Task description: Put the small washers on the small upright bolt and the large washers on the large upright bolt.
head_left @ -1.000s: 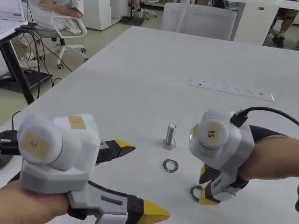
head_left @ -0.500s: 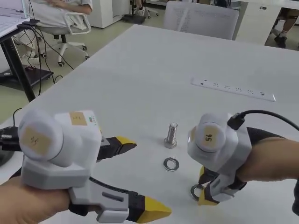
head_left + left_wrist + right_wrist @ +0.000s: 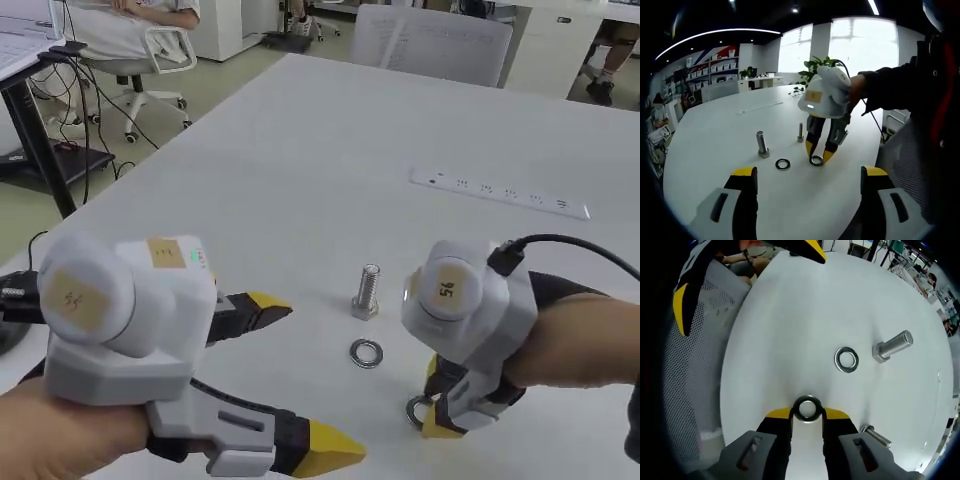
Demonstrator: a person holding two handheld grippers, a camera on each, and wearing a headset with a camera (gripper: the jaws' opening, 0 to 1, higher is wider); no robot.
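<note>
Your right gripper (image 3: 807, 413) points almost straight down at the table (image 3: 330, 150), with your wrist lifted above it. Its yellow tips are pressed in on either side of a washer (image 3: 807, 399), pinching it by the rim. That washer lies flat on the table, on your side of the big bolt (image 3: 368, 291) and off to its right. Coming in from above looks like the sensible way to take it, since a flat ring gives the tips only its edge to hold.

A second washer (image 3: 366, 352) lies loose just in front of the big bolt, between the bolt and you. The big bolt stands on its head with the thread up, ready to take a ring. The small bolt (image 3: 800, 132) stands upright too, a little to the right of the big one.

Your left gripper (image 3: 298, 380) is held level to the left of the big bolt, clear of the work. Its jaws are spread wide with nothing between them, and they point across toward the bolt.

I cannot tell from here which size the held washer is, so check that before choosing a bolt.
</note>
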